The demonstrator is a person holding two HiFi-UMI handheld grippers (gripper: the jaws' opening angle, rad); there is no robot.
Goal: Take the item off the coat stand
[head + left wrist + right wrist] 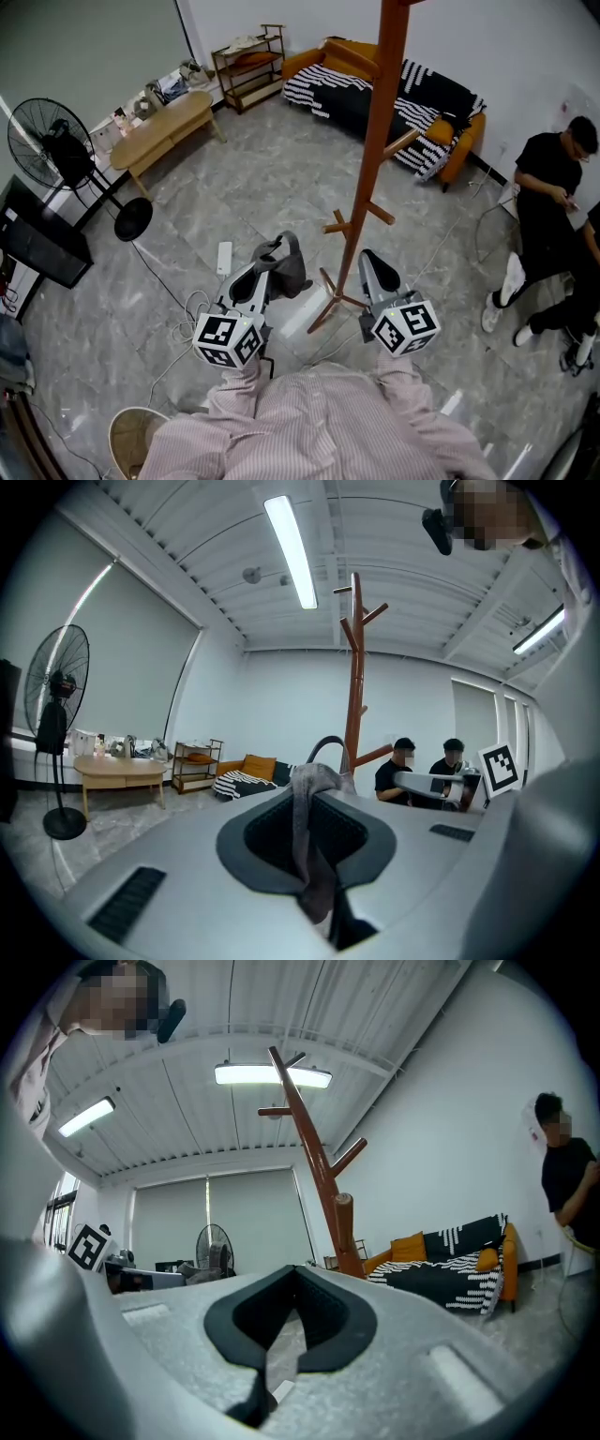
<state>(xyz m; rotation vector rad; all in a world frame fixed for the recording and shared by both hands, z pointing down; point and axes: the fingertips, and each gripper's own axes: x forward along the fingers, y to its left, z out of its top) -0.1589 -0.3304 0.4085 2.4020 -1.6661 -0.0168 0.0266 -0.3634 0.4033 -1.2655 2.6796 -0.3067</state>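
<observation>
The brown wooden coat stand point(375, 141) rises from the floor just ahead of me, with bare pegs on its pole; it also shows in the left gripper view point(353, 686) and the right gripper view point(314, 1157). My left gripper point(275, 269) is shut on a grey fabric item point(292, 265) with a strap loop, held left of the stand's base and clear of its pegs. In the left gripper view the grey item point(314, 836) hangs pinched between the jaws of the left gripper point(314, 794). My right gripper point(375, 270) is shut and holds nothing, close to the pole on its right point(291, 1288).
An orange sofa with a striped throw point(394, 89) stands behind the stand. A wooden table point(164, 127), a shelf point(248, 61) and a standing fan point(56, 150) line the left side. Two people point(553, 187) sit at the right. Cables and a power strip point(223, 258) lie on the floor.
</observation>
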